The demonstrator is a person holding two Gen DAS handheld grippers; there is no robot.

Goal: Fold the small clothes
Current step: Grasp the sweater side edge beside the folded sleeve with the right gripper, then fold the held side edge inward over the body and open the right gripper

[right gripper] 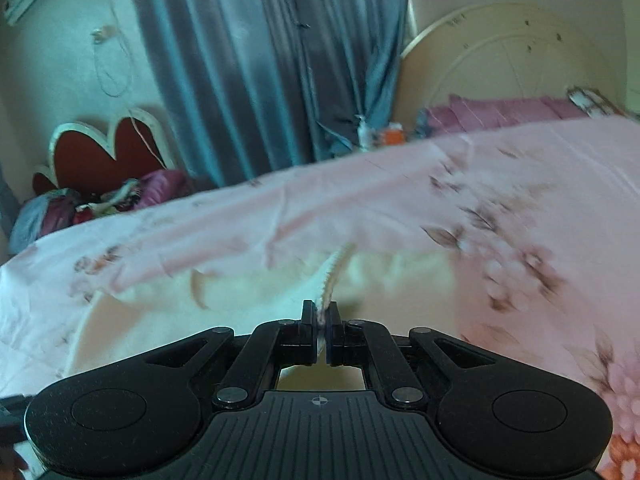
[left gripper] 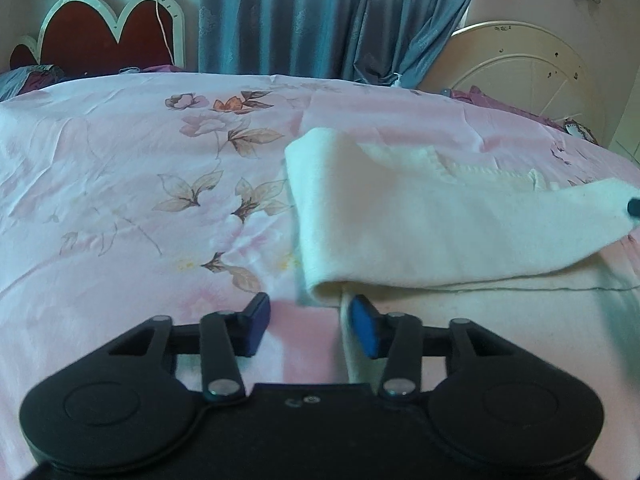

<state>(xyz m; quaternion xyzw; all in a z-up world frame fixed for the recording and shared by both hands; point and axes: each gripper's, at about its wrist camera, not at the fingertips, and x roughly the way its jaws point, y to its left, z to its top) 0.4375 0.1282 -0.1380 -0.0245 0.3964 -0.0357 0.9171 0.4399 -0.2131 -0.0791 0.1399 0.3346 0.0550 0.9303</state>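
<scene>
Left gripper [left gripper: 306,326] hangs low over the bed, jaws apart and nothing pinched; bare pink sheet [left gripper: 120,184] shows in the gap. Its right-hand pad [left gripper: 365,330] sits at the near-left edge of the cream garment [left gripper: 420,224]; I can't tell whether it touches.

Garment lies on the sheet to the right of centre in my left wrist view: upper layer folded over a flat lower layer, rounded fold at its left end, one corner lifted toward the right edge of the view, where a dark tip [left gripper: 634,207] pokes in.

Right gripper [right gripper: 322,326] is clenched on a ribbed edge of the same garment [right gripper: 260,284], cloth rising from between the pads. That view is blurred.

Beyond the bed I note blue curtain [left gripper: 304,16], red scalloped headboard [left gripper: 100,36], round cream board [left gripper: 532,68].
</scene>
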